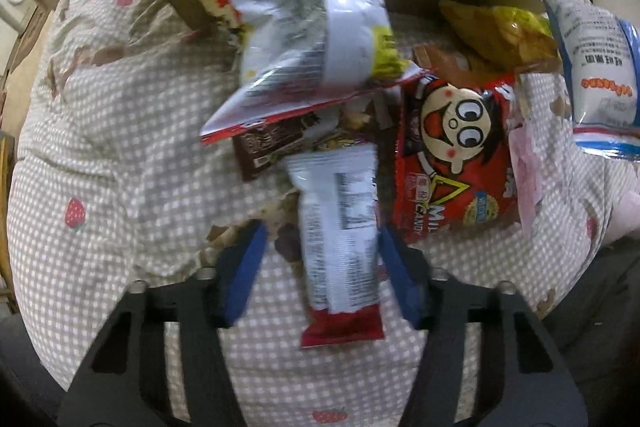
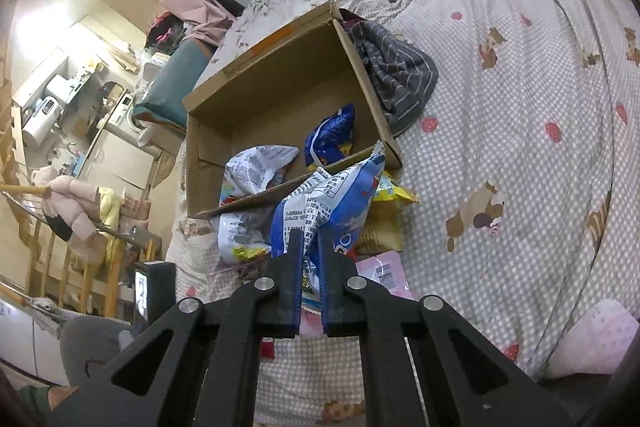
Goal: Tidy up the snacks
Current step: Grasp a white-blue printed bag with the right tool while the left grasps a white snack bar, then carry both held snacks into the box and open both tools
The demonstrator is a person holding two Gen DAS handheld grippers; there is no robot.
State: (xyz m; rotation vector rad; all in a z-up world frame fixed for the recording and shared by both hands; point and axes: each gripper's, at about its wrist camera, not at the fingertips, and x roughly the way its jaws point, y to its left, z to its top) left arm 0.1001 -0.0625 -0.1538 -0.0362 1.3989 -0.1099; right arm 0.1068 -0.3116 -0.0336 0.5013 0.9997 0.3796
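Right gripper (image 2: 309, 259) clenched on a blue-and-white snack bag (image 2: 320, 203), lifted off the checked bedspread (image 2: 520, 155), long axis running up and away toward the near wall of the cardboard box (image 2: 280, 99), serrated top edge pointing at the box. Left gripper (image 1: 320, 251) pointing steeply down, blue pads straddling a white bar wrapper (image 1: 340, 239) flat on the bedspread; right pad touching, left pad apart, not yet clamped. Long axis lying along the fingers, red end nearest the camera, far end tucked into the snack pile beside a red candy bag (image 1: 452, 155).

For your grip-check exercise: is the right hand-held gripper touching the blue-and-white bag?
Touching. The right wrist view shows the right hand-held gripper shut on the blue-and-white bag, pads pinching its lower edge.
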